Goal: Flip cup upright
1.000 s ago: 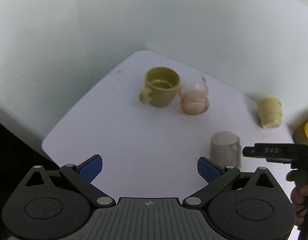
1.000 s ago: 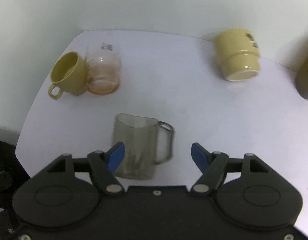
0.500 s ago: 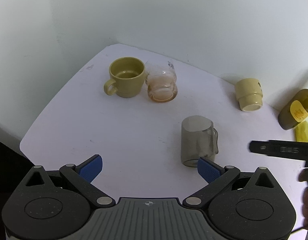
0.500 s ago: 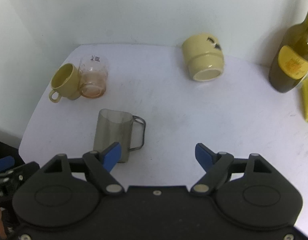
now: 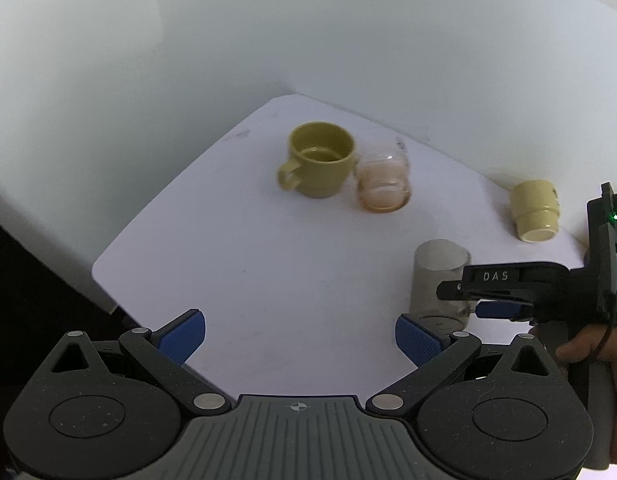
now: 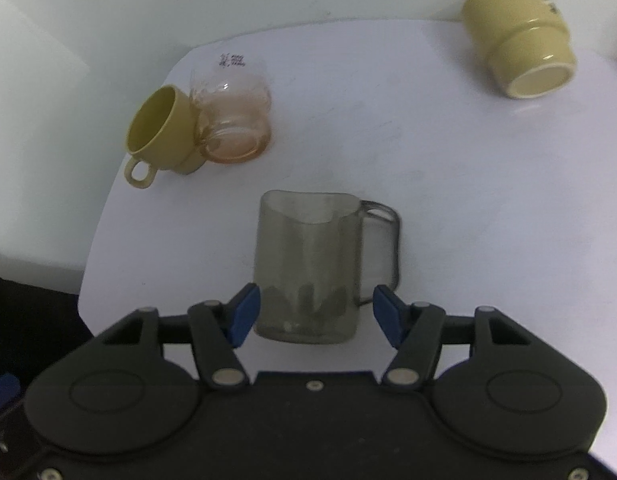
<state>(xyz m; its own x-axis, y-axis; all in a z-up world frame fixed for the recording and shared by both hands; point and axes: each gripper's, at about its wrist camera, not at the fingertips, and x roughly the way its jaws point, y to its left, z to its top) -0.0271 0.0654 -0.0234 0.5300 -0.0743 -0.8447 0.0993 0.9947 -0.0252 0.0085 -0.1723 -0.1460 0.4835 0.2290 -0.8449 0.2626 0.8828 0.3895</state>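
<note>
A smoky translucent cup with a handle stands upside down on the white table, handle to the right. My right gripper is open, its blue pads on either side of the cup's lower part, not touching. In the left wrist view the same cup stands at the right with the right gripper against it. My left gripper is open and empty above the table's near part.
An olive mug stands upright beside a clear glass with orange residue at the far left. A pale yellow cup lies upside down at the far right. The table's left edge is close.
My right gripper has moved forward and left, so the smoky cup now sits between its pads. The left gripper's view has shifted left and back; the bottle has left both views.
</note>
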